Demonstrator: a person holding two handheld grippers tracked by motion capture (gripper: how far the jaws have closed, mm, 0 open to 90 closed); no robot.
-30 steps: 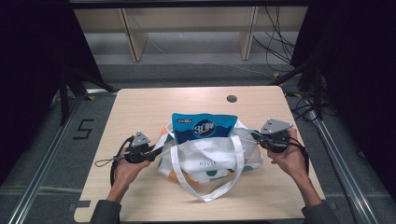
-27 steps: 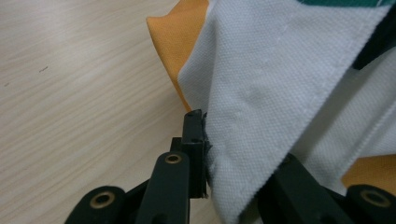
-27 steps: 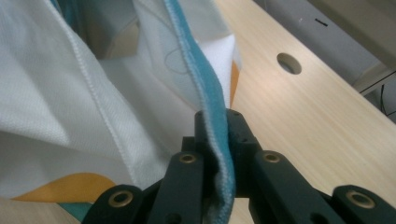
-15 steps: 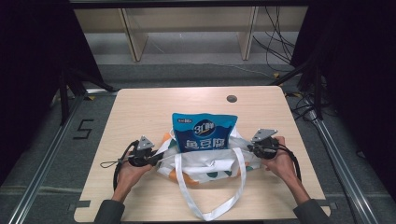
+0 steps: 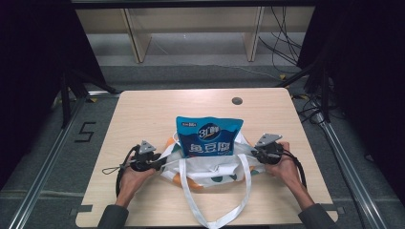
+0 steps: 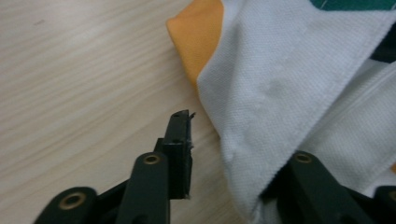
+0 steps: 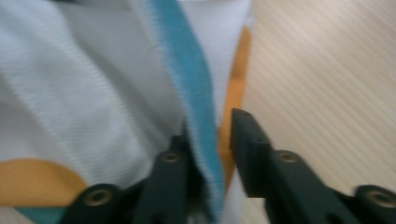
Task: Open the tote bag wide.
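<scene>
High view shows the tote bag with the blue snack packet near the table's front edge, left gripper and right gripper just opening, jaws apart off the cloth; they should back straight out so the rim stays put.

A white cloth bag with orange and dark green patches lies slumped on the table, in the lower middle of the high view. Its mouth gapes upward, and a blue snack pouch stands upright inside it, the top half rising clear above the cloth, with white lettering on its front. Two long white straps trail from the bag toward the bottom edge of the frame, where they meet in a loop. In the left gripper view the bag's corner shows as coarse white weave over an orange flap, flat on the wood. In the right gripper view its edge carries a teal stripe beside an orange band.
</scene>
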